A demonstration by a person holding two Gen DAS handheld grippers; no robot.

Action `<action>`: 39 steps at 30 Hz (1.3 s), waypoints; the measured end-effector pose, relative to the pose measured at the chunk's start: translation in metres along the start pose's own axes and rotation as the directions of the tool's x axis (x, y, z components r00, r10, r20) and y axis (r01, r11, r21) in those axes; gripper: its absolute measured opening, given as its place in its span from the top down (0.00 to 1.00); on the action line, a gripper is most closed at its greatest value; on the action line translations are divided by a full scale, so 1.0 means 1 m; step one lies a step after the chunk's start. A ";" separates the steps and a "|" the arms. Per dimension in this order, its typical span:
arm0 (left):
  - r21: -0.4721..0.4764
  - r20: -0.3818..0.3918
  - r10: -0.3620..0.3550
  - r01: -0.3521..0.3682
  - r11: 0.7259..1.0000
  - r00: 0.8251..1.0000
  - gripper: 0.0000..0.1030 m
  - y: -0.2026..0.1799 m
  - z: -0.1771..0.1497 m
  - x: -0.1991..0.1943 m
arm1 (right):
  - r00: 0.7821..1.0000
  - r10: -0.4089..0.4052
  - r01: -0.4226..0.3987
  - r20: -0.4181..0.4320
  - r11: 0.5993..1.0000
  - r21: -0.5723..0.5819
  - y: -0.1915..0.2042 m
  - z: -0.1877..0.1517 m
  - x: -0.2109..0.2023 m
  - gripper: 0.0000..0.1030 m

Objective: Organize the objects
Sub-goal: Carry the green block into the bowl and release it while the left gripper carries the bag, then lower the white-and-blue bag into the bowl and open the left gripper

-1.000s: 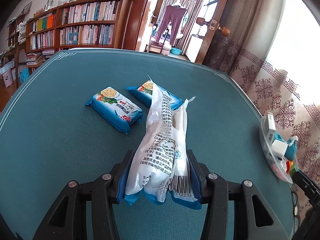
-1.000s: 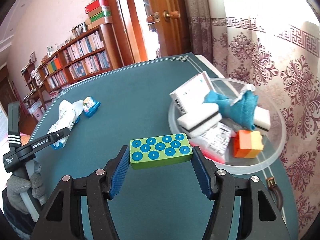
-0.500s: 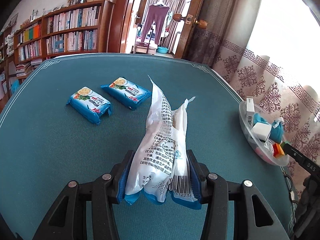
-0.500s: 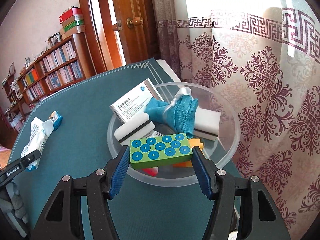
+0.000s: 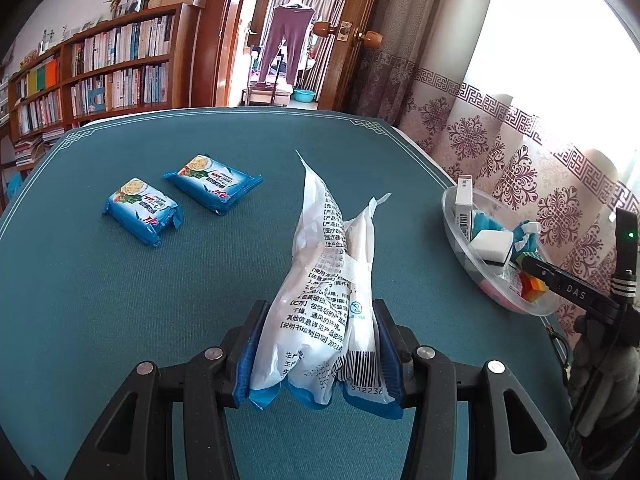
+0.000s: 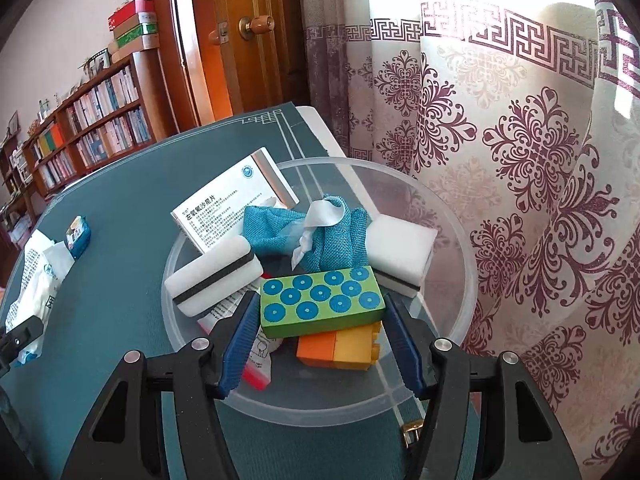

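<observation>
Pinching a green block point(image 6: 322, 304) over the crowded bowl point(image 6: 466, 276), left jaws apparently squeezing a white packet point(image 5: 332, 300)

tongs point(image 6: 322, 336): black arms | blue ribbed pads | silver screws

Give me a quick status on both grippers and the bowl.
Right gripper shut on green block, over clear bowl. Left gripper shut on white packet. Bowl crowded: sponges, box, cloth.
</observation>
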State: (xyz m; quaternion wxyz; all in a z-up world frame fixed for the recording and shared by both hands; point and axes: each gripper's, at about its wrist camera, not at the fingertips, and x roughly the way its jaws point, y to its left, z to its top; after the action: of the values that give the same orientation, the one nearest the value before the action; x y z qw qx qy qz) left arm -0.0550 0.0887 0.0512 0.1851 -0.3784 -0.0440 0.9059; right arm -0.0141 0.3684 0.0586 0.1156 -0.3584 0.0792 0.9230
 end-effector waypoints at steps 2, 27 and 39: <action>0.000 -0.006 -0.007 0.007 1.000 1.000 0.49 -0.003 0.000 0.001 | 1.000 -0.006 0.006 0.003 1.000 -0.002 -0.001 0.003 0.004 0.39; 0.104 -0.013 -0.116 0.117 0.988 0.993 0.49 -0.070 0.010 -0.003 | 0.993 0.014 -0.014 0.121 1.000 -0.007 -0.017 -0.014 -0.050 0.38; 0.194 -0.009 -0.200 0.198 0.961 0.980 0.49 -0.135 0.038 0.012 | 0.990 0.035 -0.030 0.134 0.999 -0.040 -0.028 -0.033 -0.061 0.38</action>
State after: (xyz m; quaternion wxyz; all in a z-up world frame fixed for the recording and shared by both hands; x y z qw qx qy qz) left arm -0.0482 0.2209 0.0998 0.3107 -0.3474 0.0055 0.8847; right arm 0.0586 0.3776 0.0740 0.0989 -0.2960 0.0595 0.9482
